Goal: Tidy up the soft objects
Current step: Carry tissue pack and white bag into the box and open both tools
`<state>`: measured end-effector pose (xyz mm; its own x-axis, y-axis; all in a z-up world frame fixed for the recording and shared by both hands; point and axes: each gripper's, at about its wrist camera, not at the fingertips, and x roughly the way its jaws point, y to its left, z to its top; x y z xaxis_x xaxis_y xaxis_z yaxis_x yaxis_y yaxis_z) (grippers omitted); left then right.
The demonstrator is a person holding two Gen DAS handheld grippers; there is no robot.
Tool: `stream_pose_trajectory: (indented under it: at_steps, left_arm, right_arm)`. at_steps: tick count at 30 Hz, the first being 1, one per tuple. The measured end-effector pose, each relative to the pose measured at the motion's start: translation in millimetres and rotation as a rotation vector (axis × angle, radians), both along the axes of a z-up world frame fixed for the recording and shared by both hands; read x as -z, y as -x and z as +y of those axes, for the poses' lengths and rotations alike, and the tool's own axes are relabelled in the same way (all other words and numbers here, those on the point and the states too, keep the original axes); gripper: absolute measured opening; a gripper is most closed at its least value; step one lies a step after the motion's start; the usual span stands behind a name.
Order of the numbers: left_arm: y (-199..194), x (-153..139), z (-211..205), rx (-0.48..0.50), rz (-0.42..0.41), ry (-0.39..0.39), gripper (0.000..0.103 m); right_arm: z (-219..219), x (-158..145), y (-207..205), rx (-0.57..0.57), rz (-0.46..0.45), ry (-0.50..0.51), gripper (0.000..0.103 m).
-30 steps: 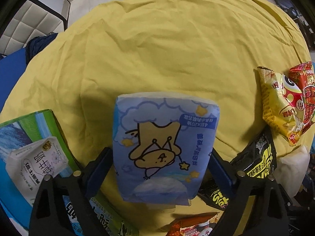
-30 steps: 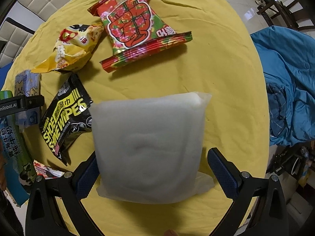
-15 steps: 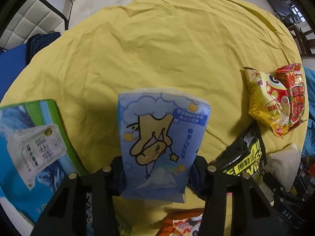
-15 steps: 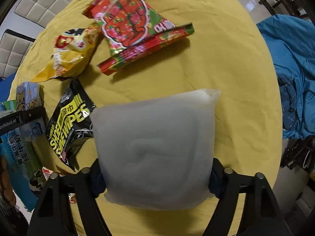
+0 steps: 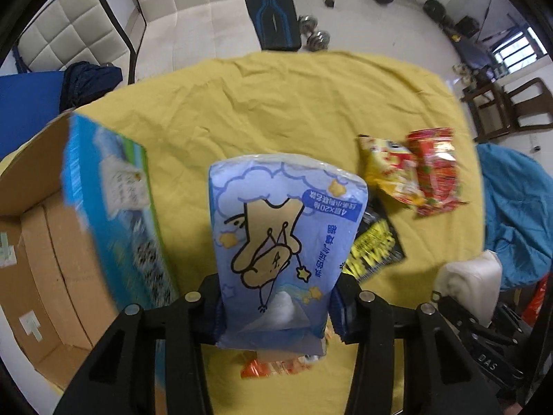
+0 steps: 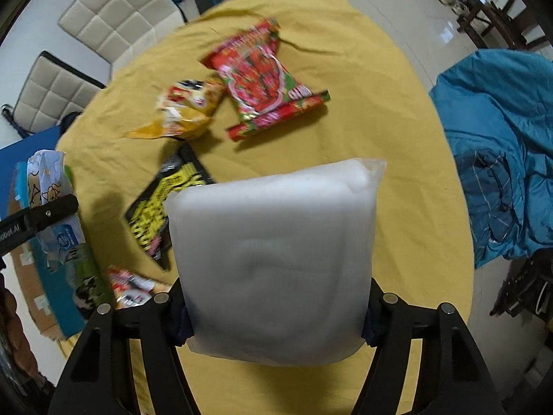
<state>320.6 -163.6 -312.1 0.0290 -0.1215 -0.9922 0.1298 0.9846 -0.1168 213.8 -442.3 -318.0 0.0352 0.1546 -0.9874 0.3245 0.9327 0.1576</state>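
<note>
Both grippers raised above the table, left gripper (image 5: 276, 306) with tissue pack (image 5: 281, 238), right gripper (image 6: 273, 313) with white pack (image 6: 276, 256).

snack bags (image 6: 269, 79): 3 | tissue packs (image 5: 283, 242): 2 | wipes pack (image 6: 166, 204): 1 | box (image 5: 52, 228): 1

The blue tissue pack (image 5: 283, 242) covers the fingertips of the left gripper (image 5: 276, 314) and most of an orange packet (image 5: 266, 368) below it. The white padded bag (image 6: 276, 259) hides the right gripper's (image 6: 276, 314) fingertips and one corner of the black-and-yellow wipes pouch (image 6: 162, 207). Print on that pouch, on the red snack bag (image 6: 266, 79) and on the yellow snack bag (image 6: 183, 110) is smeared by motion and unreadable. The printed side of the cardboard box (image 5: 114, 214) at the left edge of the yellow cloth (image 5: 276, 103) is likewise blurred. The box runs out of the left wrist view at its left edge. The blue bedding (image 6: 501, 155) is cut off at the right.
</note>
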Motion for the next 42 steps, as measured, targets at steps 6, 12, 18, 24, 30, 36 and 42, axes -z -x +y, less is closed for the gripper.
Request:
stream_pose_trajectory:
  at_steps: [6, 12, 18, 24, 30, 36, 42]
  left_arm:
    - [36, -53, 12, -0.024, -0.076, 0.055, 0.043]
    - [62, -98, 35, -0.042, -0.159, 0.062, 0.043]
    - [69, -130, 85, -0.071, -0.207, 0.077, 0.043]
    - [60, -139, 149, -0.130, -0.213, 0.089, 0.043]
    - [44, -117, 220, -0.213, -0.147, 0.115, 0.043]
    - [26, -75, 275, -0.274, -0.061, 0.157, 0.044]
    - [0, -27, 307, -0.318, 0.030, 0.222, 0.044]
  right_arm:
    - [46, -51, 9, -0.066, -0.078, -0.027, 0.072]
    - [115, -97, 7, -0.151, -0.149, -0.068, 0.072]
    - [175, -135, -1, -0.206, -0.212, -0.092, 0.072]
    - [252, -160, -23, -0.265, -0.245, -0.118, 0.072]
    - [327, -142, -51, -0.325, -0.215, -0.116, 0.072]
    - [392, -105, -87, -0.374, -0.162, -0.083, 0.072]
    - [432, -60, -121, -0.406, -0.114, -0.032, 0.072]
